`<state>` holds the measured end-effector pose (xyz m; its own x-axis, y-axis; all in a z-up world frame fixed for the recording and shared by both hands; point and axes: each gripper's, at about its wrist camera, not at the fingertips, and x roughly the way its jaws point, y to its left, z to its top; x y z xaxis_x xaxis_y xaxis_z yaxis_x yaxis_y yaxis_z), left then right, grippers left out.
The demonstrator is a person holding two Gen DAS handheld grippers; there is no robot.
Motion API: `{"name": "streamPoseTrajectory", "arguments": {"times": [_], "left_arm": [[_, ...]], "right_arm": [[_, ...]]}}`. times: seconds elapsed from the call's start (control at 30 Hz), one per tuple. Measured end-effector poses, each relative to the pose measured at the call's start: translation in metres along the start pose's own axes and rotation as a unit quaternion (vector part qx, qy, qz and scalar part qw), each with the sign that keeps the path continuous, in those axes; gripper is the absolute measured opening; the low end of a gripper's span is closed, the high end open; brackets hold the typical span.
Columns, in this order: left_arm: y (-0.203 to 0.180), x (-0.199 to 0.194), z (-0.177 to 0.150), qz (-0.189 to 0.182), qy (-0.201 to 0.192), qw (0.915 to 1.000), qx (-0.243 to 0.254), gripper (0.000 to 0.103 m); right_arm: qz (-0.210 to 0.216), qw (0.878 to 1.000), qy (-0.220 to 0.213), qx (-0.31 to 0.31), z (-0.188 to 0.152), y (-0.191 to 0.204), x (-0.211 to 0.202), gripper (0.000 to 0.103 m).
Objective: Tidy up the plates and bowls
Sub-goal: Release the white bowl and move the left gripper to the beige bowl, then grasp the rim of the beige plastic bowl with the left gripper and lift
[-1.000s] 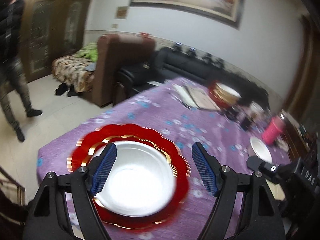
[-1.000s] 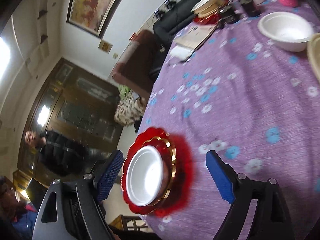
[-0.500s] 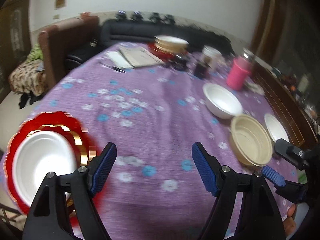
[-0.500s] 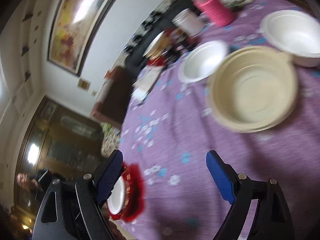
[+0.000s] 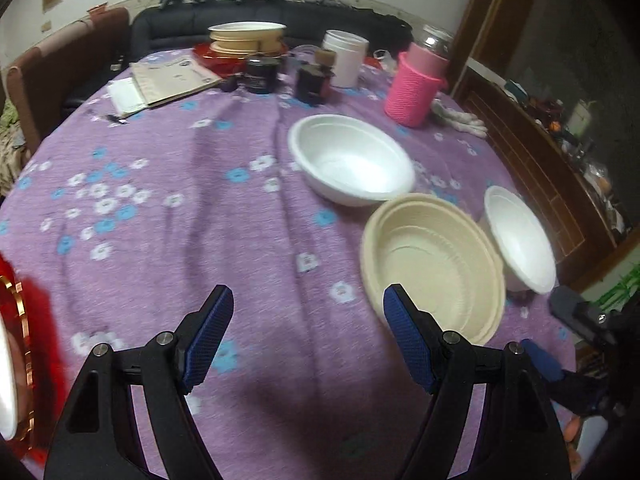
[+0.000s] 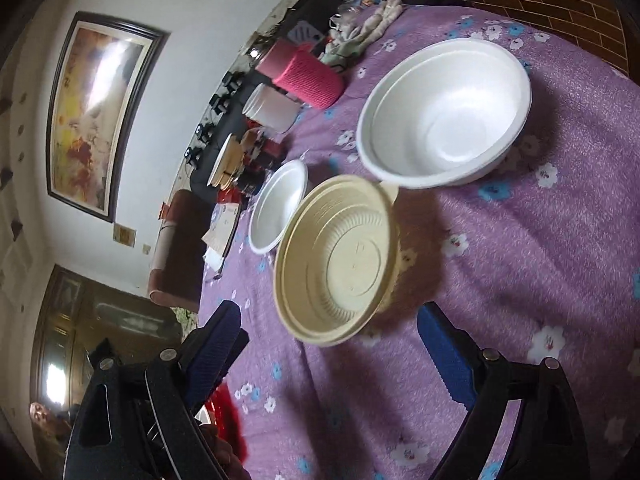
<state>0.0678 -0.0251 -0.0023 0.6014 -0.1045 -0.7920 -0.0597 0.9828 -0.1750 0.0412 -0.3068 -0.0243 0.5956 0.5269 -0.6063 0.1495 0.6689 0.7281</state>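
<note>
White walls all round me, black sofa (image 5: 248, 20) at 12 o'clock, brown armchair (image 5: 60, 64) at 10, dark wood cabinet (image 5: 532, 160) at 2, framed painting (image 6: 96, 112) glaring.

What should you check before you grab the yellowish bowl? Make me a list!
1. Right gripper holds nothing: ok, its fingers are opening with only cloth between them.
2. Left gripper holds nothing: ok, open over the purple tablecloth.
3. Cream bowl is empty and upright: ok.
4. Room around the cream bowl: not ok, the small white bowl sits tight against it, and whether the large white bowl touches it I cannot tell.
5. Right gripper lined up with the cream bowl: ok, the bowl sits just ahead, between the fingers.
6. Is it one bowl or a stack: cannot tell.
</note>
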Motion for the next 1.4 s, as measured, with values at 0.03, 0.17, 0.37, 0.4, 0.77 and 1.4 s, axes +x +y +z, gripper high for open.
{"name": "streamPoseTrajectory", "arguments": {"times": [0.03, 0.17, 0.37, 0.4, 0.77, 1.4], "left_arm": [[-0.004, 0.005, 0.002, 0.007, 0.001, 1.0, 0.003, 0.077], [-0.013, 0.019, 0.007, 0.005, 0.014, 0.9999, 0.001, 0.077], [-0.024, 0.033, 0.01, 0.006, 0.024, 0.9997, 0.006, 0.077], [-0.024, 0.035, 0.01, 0.007, 0.024, 0.9997, 0.006, 0.077], [-0.029, 0.047, 0.01, 0.017, 0.025, 0.9995, 0.012, 0.077], [-0.038, 0.057, 0.005, 0.03, 0.015, 0.9988, 0.037, 0.077]], "right_arm": [[-0.003, 1.0, 0.001, 0.002, 0.002, -0.002, 0.003, 0.092], [-0.012, 1.0, 0.003, 0.009, 0.011, -0.005, 0.011, 0.096], [-0.019, 1.0, 0.017, 0.005, 0.017, -0.004, 0.023, 0.096], [-0.022, 1.0, 0.016, 0.005, 0.018, -0.004, 0.023, 0.096], [-0.054, 0.998, 0.025, -0.012, 0.022, -0.002, 0.038, 0.091], [-0.129, 0.989, 0.047, -0.049, 0.016, -0.006, 0.055, 0.041]]}}
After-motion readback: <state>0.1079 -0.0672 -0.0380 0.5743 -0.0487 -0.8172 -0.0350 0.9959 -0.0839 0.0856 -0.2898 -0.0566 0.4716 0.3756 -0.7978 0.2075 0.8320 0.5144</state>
